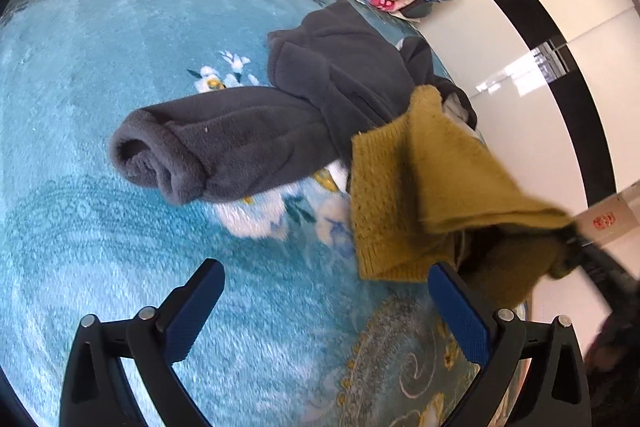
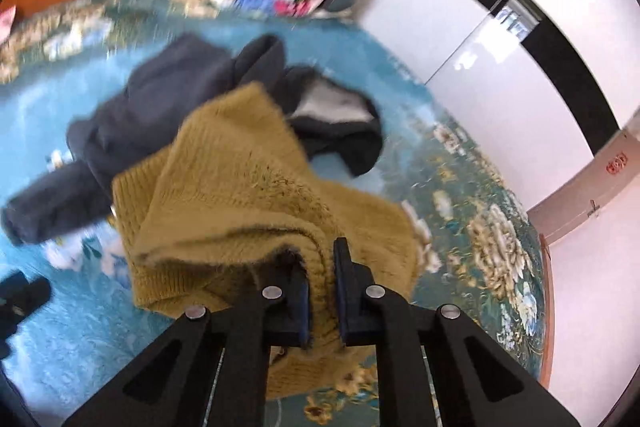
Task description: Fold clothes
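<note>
Both grippers look like the same build: matte black plastic frames with triangular cutouts in the arms and round silver pins at the linkage joints, four showing on each. The left gripper [image 1: 326, 305] has chunky black fingers [image 1: 460, 311] faced with blue ribbed pads. On the right gripper [image 2: 322, 291] the blue only peeks out along the inner edge of the fingers [image 2: 348, 291], and thin pale rods run down between the arms.
</note>
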